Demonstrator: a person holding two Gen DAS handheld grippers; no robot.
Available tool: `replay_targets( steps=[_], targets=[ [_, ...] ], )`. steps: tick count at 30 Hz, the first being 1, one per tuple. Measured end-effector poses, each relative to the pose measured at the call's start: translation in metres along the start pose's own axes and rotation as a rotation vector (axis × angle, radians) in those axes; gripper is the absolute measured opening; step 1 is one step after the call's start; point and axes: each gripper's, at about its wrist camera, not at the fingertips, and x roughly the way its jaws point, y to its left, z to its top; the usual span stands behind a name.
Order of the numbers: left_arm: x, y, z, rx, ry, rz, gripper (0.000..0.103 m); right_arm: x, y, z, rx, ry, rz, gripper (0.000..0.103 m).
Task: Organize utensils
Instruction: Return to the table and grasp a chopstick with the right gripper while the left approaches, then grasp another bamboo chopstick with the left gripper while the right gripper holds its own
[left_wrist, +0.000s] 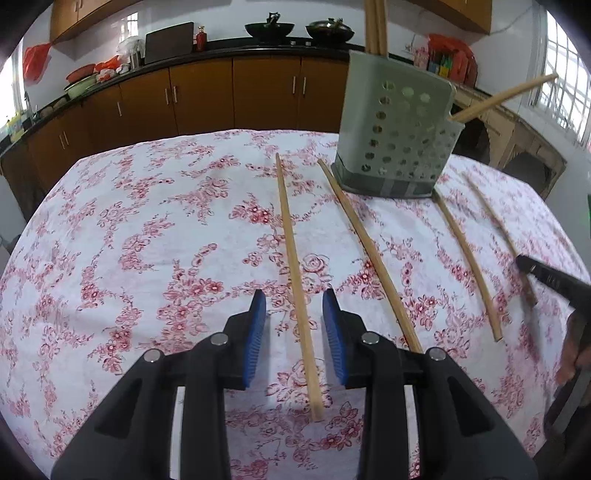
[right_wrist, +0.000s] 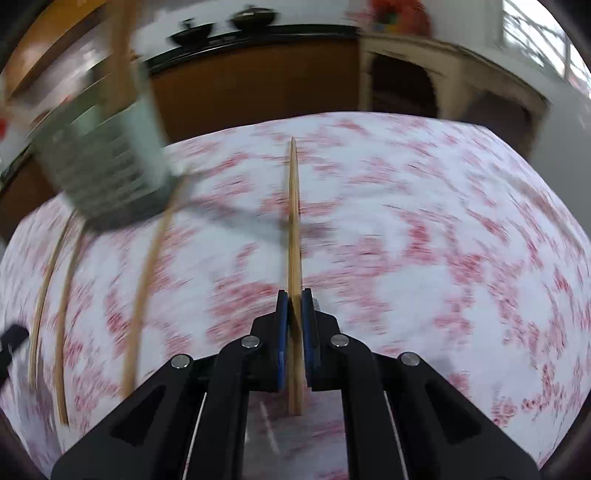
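The left wrist view looks down on a floral tablecloth (left_wrist: 147, 229) where a grey perforated utensil holder (left_wrist: 397, 136) stands at the far side, with chopsticks already standing in it (left_wrist: 376, 26) and one leaning out of its side pocket (left_wrist: 506, 98). In front of the holder four loose chopsticks lie on the cloth. The left gripper (left_wrist: 294, 301) hovers with its blue pads apart on either side of the leftmost chopstick (left_wrist: 295, 266), not pressing it. A second chopstick (left_wrist: 369, 251) lies just beside that one, nearer the holder's base, and a third (left_wrist: 467, 266) lies further right of the holder. In the blurred right wrist view, the right gripper (right_wrist: 294, 299) is clamped on a chopstick (right_wrist: 294, 221), which points away to the right of the holder (right_wrist: 107, 162).
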Motion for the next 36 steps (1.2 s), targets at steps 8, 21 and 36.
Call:
replay_targets(
  steps=[8,21,36],
  targets=[
    [0.022,0.003,0.007,-0.01,0.033,0.095,0.008,0.001,0.002,-0.002,-0.081,-0.009,0.028,0.008],
    [0.036,0.046,0.026,-0.042,0.03,0.088,0.011,0.008,0.006,0.008,-0.095,-0.024,0.045,0.008],
    [0.037,0.044,0.025,-0.04,0.031,0.096,0.015,0.01,0.005,0.009,-0.083,-0.024,0.058,0.008]
  ],
)
